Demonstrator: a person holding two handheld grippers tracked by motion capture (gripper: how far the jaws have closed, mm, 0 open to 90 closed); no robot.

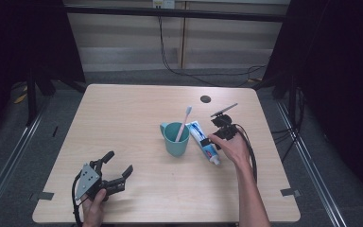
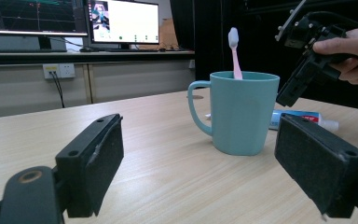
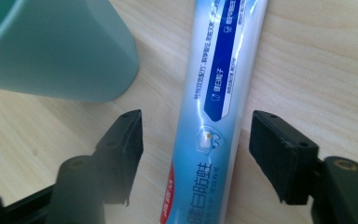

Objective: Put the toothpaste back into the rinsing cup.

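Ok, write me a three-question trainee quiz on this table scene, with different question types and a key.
1. True or false: the right gripper has its fingers pressed onto the toothpaste tube.
2. Multiple choice: where is the toothbrush? A) lying flat on the table B) standing in the teal mug C) held by the left gripper
3. Fill in: the toothpaste tube lies beside the ____.

Key:
1. False: the fingers straddle the tube with a gap on each side.
2. B
3. mug
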